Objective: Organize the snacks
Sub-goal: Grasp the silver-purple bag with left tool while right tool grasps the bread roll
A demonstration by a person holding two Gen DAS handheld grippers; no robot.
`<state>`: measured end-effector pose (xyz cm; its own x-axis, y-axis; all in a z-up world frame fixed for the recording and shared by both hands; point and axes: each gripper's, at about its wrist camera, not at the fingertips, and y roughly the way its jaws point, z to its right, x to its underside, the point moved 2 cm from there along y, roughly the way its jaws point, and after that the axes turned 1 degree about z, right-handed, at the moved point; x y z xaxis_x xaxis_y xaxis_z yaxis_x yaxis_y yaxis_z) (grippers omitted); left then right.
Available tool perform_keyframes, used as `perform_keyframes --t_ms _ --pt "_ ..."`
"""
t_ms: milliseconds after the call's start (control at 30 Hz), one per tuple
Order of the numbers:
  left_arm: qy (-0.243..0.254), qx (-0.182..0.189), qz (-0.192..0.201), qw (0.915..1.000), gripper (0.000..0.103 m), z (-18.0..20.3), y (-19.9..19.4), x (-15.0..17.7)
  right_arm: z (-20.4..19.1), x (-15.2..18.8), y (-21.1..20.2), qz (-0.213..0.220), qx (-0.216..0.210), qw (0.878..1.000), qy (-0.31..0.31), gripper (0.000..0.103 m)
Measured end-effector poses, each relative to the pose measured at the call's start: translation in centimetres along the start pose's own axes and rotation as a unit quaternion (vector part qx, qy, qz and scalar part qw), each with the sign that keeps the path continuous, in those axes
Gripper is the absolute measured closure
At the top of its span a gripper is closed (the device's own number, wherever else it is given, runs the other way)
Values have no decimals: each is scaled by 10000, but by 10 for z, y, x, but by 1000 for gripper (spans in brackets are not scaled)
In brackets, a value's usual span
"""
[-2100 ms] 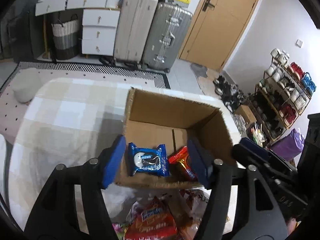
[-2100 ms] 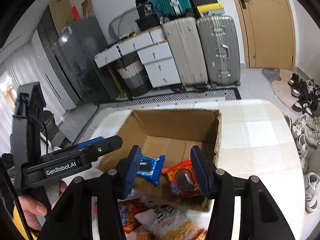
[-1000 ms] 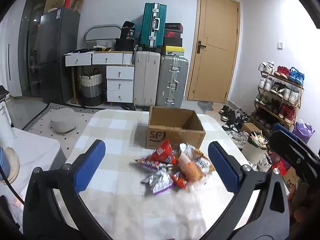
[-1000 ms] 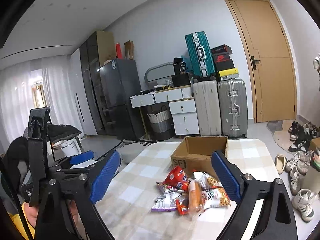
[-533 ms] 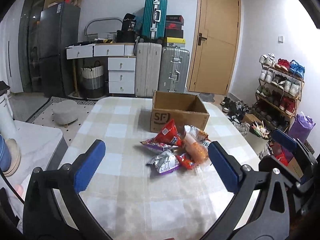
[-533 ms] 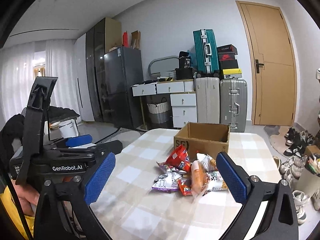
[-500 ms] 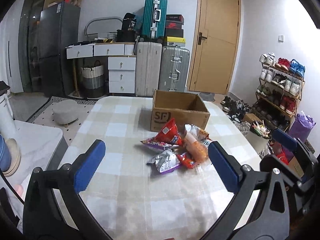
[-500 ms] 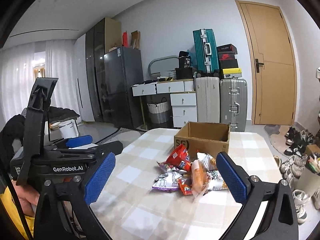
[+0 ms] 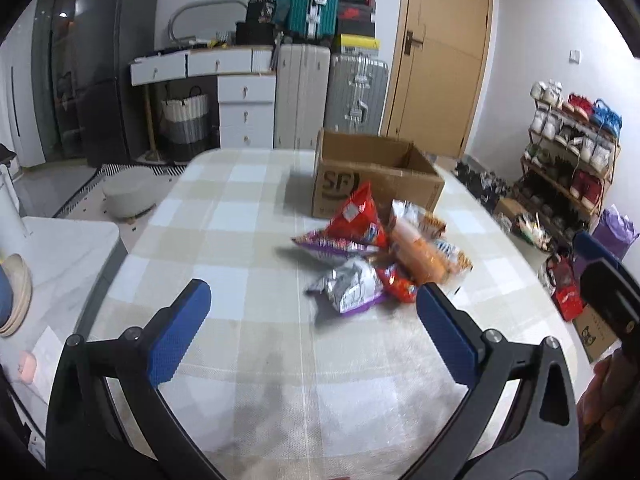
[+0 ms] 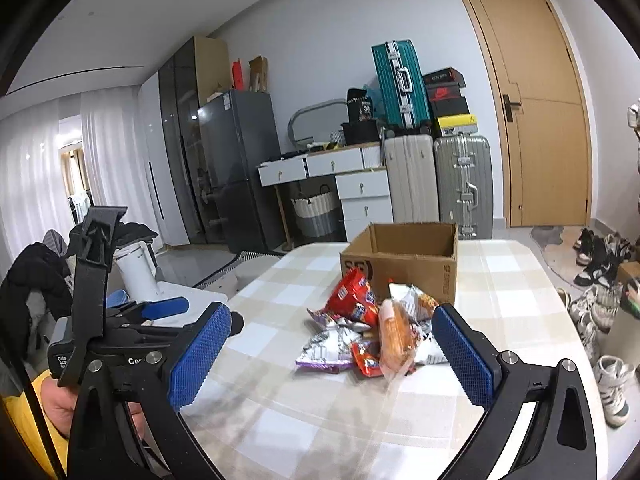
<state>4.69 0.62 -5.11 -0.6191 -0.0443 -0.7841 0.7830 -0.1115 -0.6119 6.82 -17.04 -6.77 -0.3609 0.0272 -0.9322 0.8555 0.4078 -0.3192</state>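
A pile of snack bags lies on the checked table: a red bag (image 9: 358, 216), an orange bag (image 9: 416, 252) and a silver-purple bag (image 9: 348, 286). They also show in the right wrist view as the red bag (image 10: 354, 296), orange bag (image 10: 394, 336) and silver-purple bag (image 10: 326, 348). An open cardboard box (image 9: 376, 176) (image 10: 404, 264) stands just behind the pile. My left gripper (image 9: 314, 338) is open and empty, held back over the table's near part. My right gripper (image 10: 330, 354) is open and empty, also short of the pile.
The checked table (image 9: 240, 216) has a rounded edge. A white side surface (image 9: 60, 256) with a bowl is at the left. Suitcases (image 9: 332, 92), drawers and a fridge stand behind. A shoe rack (image 9: 568, 152) is at the right. The left gripper's body (image 10: 120, 328) shows left in the right view.
Both grippers have pulled far back from the box, where they hovered two seconds ago, and opened wide. In the last half second the left view tilted down toward the table.
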Motion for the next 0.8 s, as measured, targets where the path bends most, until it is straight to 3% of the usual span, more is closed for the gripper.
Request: perform_keyframes --t_ms 267,600,800 --pt "-70 187 -696 9974 0 3 74 15 28 20 33 -320 56 9991 263 1" --pt "-261 356 -1346 9899 0 6 169 10 69 39 72 -606 -87 9948 813 1" --pt "-597 747 -1681 9811 2 4 218 6 81 46 89 -753 -174 9922 979 1"
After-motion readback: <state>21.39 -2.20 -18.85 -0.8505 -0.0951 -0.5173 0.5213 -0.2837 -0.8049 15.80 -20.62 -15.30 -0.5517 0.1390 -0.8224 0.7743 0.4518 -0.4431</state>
